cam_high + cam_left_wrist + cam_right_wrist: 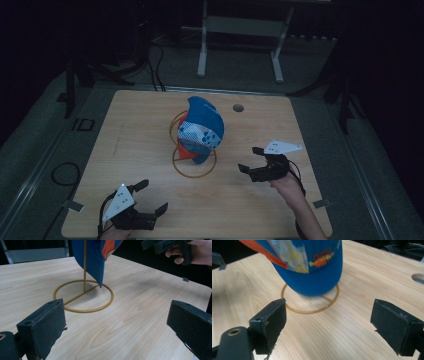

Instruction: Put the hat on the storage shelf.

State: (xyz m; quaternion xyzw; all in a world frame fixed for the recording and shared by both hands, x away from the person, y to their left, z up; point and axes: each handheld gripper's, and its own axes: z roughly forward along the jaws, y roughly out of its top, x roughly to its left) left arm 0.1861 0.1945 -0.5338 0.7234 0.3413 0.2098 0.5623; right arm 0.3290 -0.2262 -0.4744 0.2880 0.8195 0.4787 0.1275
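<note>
Two wide-open, empty tools, left hand-held gripper [151, 195], right hand-held gripper [250, 159], near cap [202, 129]

Left gripper [150, 198] held low at the person's near left, jaws spread wide apart, nothing between them, grey plate on top. Right gripper [251, 160] further forward, on the opposite side, jaws likewise wide open and empty. The right hand [286, 183] wraps its handle from behind; the forearm trails back toward the person.
</note>
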